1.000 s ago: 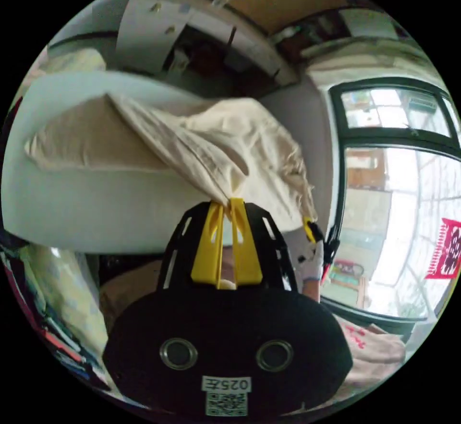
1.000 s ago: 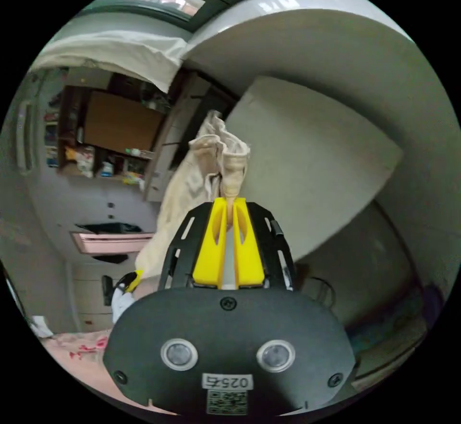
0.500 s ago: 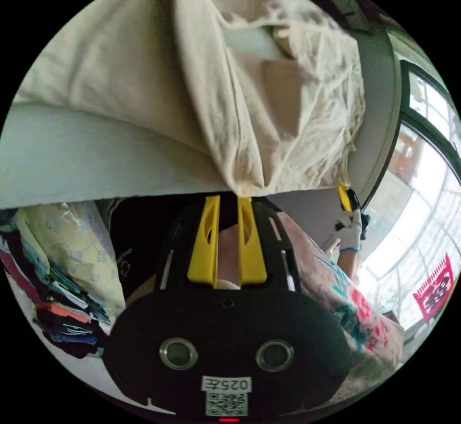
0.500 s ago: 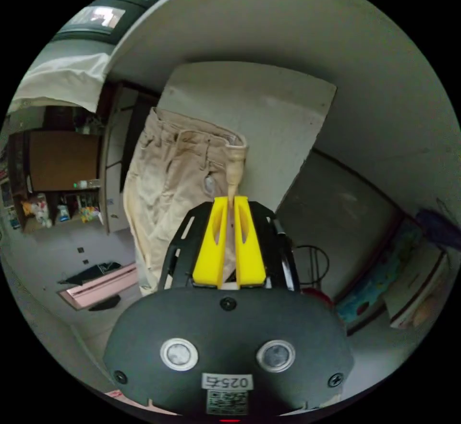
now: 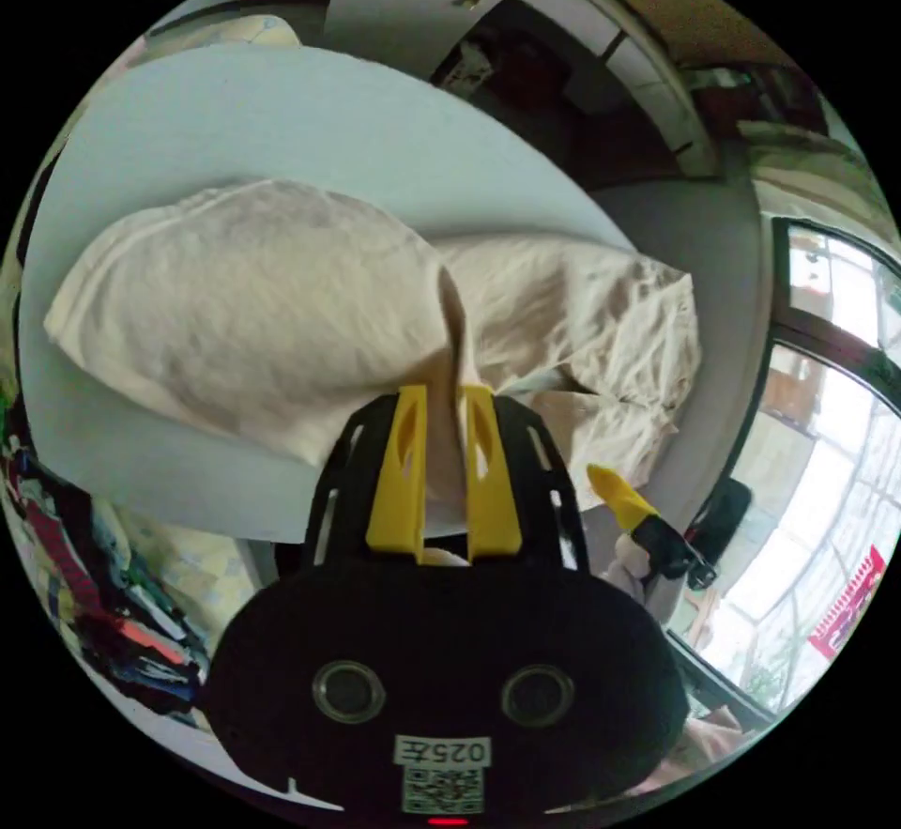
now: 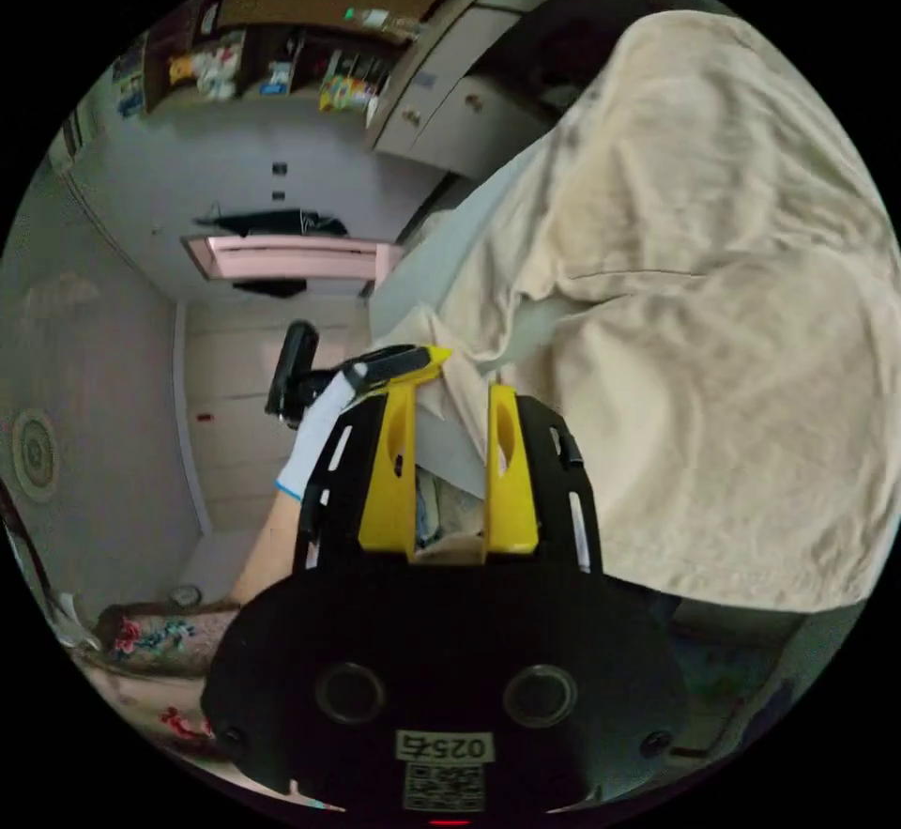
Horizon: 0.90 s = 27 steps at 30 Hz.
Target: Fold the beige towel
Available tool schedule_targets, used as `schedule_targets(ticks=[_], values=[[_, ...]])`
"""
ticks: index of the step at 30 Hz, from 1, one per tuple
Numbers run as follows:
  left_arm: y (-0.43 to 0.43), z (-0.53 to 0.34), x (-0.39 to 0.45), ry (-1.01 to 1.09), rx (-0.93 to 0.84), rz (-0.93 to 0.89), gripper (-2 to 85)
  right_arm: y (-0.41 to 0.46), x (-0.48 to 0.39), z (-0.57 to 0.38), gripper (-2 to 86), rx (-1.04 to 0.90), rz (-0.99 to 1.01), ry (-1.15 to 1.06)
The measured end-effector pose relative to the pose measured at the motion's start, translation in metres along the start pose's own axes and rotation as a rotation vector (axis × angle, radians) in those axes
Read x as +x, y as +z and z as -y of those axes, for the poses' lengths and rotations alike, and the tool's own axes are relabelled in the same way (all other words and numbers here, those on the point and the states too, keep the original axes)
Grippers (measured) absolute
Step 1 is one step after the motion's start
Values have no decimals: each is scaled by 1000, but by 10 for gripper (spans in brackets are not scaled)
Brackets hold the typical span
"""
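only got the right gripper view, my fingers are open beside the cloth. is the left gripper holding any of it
Observer: In the left gripper view, a bunched ridge of the beige towel runs between the left gripper fingers. I cannot tell whether they pinch it.
Operator: ok, how's the rest lying
Observer: It is spread on the white table. A smooth lobe lies on one side of that ridge, and a rumpled part lies on the other side, toward the right gripper.
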<state>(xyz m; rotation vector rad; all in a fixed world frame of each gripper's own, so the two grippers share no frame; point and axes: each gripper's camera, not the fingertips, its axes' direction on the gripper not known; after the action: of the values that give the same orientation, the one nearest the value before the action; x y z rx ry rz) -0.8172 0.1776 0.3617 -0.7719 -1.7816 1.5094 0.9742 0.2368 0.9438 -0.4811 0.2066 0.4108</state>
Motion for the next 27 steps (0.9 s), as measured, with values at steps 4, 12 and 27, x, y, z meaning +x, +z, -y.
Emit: schedule_targets(ticks=[4,12,27], values=[[-51,-24,-21,51,45,-214,-12,67,-14,6,96,-112,-112,-75],[-127,-184,-170,-95,87,-370,-14,122,-15,5,87,-190,0,-129],[-245,-291,-255,-160,471,-451,49,244,-46,110,202,-319,-354,-532]])
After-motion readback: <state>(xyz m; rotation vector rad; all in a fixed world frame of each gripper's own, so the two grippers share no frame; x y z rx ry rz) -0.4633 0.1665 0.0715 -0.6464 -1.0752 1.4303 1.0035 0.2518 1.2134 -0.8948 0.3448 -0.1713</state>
